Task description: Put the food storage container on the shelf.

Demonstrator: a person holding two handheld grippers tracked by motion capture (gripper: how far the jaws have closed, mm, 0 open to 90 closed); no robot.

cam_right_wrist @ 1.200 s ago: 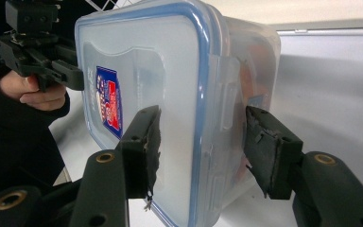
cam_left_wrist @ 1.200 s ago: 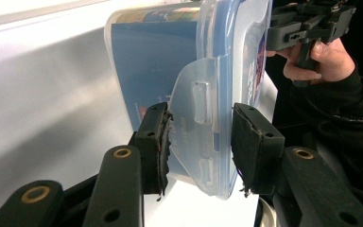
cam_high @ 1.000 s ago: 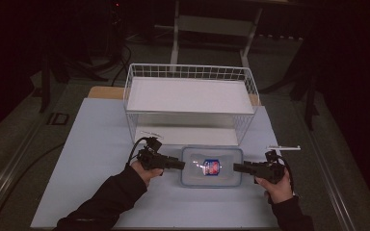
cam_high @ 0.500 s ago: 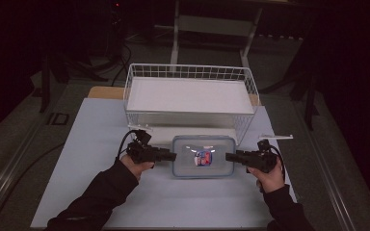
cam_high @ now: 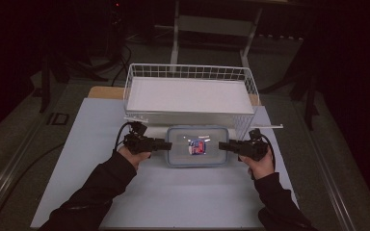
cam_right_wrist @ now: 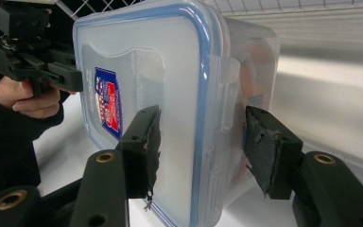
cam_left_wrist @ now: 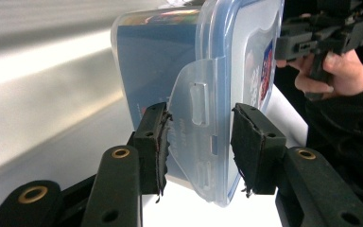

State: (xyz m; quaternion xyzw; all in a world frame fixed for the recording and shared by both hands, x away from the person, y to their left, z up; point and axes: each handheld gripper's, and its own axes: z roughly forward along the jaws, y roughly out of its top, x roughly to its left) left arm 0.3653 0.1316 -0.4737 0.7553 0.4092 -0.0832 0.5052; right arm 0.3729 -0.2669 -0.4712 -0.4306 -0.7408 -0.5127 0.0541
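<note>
A clear plastic container (cam_high: 197, 146) with a blue-rimmed lid and a red-and-blue label is held level between my two grippers, just in front of the wire basket (cam_high: 188, 71). My left gripper (cam_high: 167, 144) is shut on its left end. In the left gripper view the pads (cam_left_wrist: 152, 142) clamp the end with the clip flap (cam_left_wrist: 196, 109). My right gripper (cam_high: 221, 145) is shut on the right end. In the right gripper view its jaws (cam_right_wrist: 201, 137) straddle lid and base of the container (cam_right_wrist: 170, 71). The left gripper (cam_right_wrist: 71, 75) shows at the far end.
The white wire basket has a white floor and stands at the back of the white table top (cam_high: 173, 192). A thin white bar (cam_high: 270, 126) sticks out at the basket's front right corner. Dark floor and stands lie beyond.
Both hands have carried the container away from the person toward the basket's front wall and slightly upward. The grip on both ends is unchanged.
</note>
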